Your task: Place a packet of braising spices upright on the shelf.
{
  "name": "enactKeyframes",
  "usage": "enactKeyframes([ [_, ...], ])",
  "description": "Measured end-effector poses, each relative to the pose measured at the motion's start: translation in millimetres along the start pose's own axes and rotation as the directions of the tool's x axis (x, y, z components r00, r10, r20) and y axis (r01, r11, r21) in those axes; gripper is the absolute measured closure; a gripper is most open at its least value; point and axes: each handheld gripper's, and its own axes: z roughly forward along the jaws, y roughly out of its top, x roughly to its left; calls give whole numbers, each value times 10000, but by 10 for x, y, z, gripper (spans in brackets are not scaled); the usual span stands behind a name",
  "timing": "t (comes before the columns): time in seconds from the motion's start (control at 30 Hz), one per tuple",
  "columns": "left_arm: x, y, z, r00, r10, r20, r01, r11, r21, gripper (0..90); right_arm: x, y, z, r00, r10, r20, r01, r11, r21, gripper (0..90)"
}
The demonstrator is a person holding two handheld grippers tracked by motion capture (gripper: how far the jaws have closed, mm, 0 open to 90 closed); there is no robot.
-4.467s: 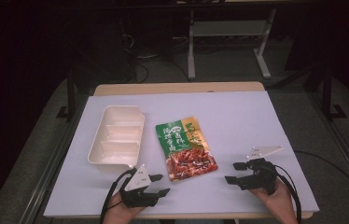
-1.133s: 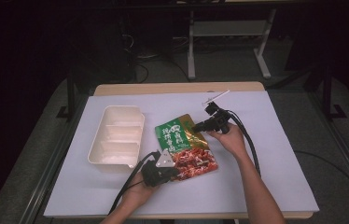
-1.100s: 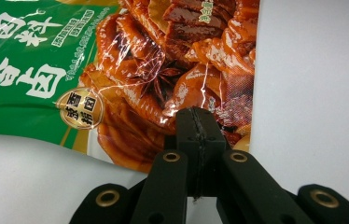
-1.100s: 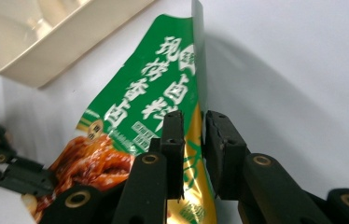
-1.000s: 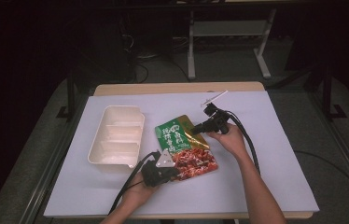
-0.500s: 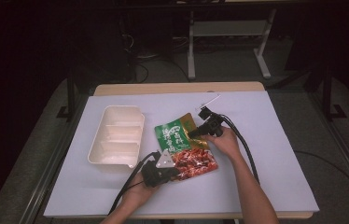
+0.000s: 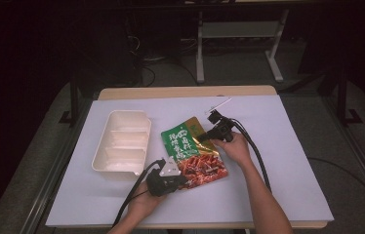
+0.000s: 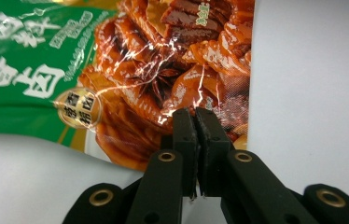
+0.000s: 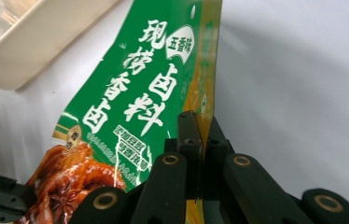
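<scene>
Pouch (image 7: 192, 153) is lying on the table beside the tray (image 7: 122, 146); your left gripper (image 7: 173, 180) is pinching its lower corner, right gripper (image 7: 209, 136) clamping its side edge, having just closed; keep lifting evenly.

The high view looks forward and down from above the person's edge of the counter (image 7: 278, 146), far enough off to take in its whole top and the floor beyond. The left gripper view rides low on the left tongs (image 8: 195, 122), looking along the jaws from very close at the packet (image 8: 130, 70) ahead of them. The right gripper view sits equally near on the right tongs (image 9: 198, 125), facing the tray (image 9: 32, 42) beyond. All three views share the packet.
</scene>
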Motion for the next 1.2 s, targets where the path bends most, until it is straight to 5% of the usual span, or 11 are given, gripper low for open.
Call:
enactKeyframes([
  [0.37,-82,1,-153,9992,142,363,-123,9986,-515,822,161,13,-315,9992,-297,-272,272,9957,-880,898],
  [0.73,-109,-133,-291,9977,-22,674,96,9940,-1093,732,382,-2,-720,9978,-645,-154,602,9784,-1978,899],
  [1.2,-176,-216,-409,9975,-9,706,110,9898,-1423,641,610,15,-954,9943,-1052,151,1056,9630,-2481,900],
])
